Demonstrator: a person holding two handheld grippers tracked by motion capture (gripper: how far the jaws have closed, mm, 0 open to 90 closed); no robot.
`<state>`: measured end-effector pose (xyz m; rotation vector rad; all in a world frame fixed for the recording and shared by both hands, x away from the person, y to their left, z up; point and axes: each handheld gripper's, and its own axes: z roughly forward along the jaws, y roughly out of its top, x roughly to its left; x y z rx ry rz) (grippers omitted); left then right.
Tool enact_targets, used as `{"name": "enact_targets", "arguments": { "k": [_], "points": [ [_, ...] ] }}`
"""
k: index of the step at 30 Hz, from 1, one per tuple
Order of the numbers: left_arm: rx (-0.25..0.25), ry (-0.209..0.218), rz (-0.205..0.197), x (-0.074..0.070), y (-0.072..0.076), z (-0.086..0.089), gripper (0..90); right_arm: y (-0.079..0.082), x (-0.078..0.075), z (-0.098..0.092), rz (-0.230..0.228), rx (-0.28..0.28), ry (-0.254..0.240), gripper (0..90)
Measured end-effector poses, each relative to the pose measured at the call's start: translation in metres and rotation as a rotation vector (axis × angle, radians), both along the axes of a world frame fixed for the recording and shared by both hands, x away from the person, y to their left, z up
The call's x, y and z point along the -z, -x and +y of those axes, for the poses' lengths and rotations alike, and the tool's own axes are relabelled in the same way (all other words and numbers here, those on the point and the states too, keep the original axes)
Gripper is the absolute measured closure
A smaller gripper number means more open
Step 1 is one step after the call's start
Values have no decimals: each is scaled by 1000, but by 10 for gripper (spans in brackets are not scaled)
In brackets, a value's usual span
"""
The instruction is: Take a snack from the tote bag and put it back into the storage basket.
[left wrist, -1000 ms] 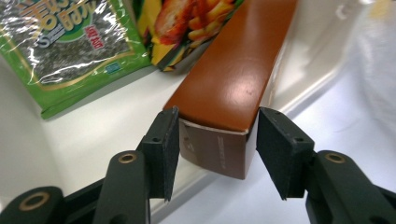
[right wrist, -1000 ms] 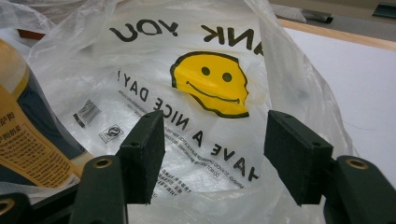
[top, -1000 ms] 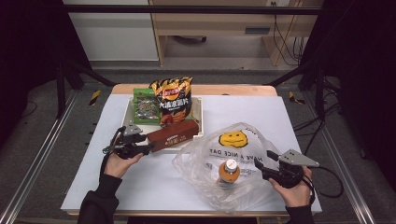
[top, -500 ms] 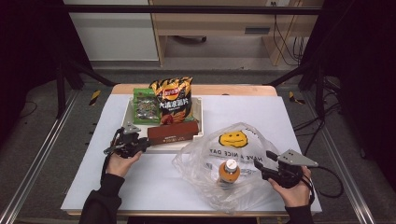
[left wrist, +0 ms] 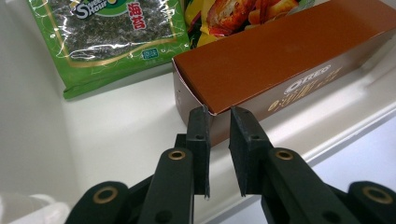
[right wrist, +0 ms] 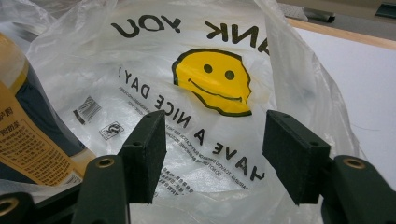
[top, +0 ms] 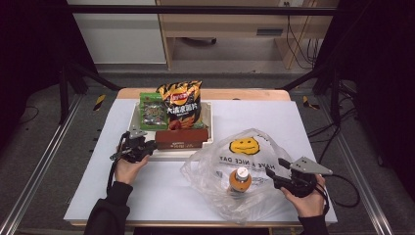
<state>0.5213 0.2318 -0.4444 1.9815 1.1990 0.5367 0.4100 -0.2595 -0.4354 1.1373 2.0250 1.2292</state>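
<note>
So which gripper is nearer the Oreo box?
Left. The left gripper has its jaws at the Oreo box's end; the right gripper is across the table by the plastic bag.

Table (top: 313, 127): white top, a wooden strip showing along its far edge.
Floor (top: 44, 147): grey, on both sides of the table and beyond it.
Rails (top: 39, 169): metal, one running along each side of the table.
Frame (top: 205, 9): dark bar across the top, dark struts slanting down at left and right.
Cabinet (top: 122, 34): white, against the far side, left.
Bench (top: 225, 27): pale wood, far side, centre.
Cables (top: 296, 34): dark, hanging at far right and trailing over the floor by the table's right edge.
</note>
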Motion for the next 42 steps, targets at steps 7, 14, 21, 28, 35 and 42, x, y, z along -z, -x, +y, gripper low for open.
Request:
{"name": "enact_targets", "arguments": {
  "k": [7, 14, 21, 28, 35, 42],
  "points": [
    [4, 14, -5, 3, -4, 0, 734, 0, 0, 1, 2, -1, 1, 395],
    [17, 31, -40, -1, -2, 0, 651, 0, 0, 1, -3, -3, -5, 396],
    [27, 61, -81, -13, 11, 2, 562, 2, -4, 1, -19, -2, -31, 387],
    [61, 98, -104, -22, 29, 1, 482, 5, -10, 4, -21, 4, -43, 383],
    [109, 95, -118, -27, 42, -6, 390, 8, -16, 6, -37, -20, -76, 381],
    [111, 81, -128, -25, 51, -8, 302, 13, -24, 4, -66, -30, -108, 362]
  ]
}}
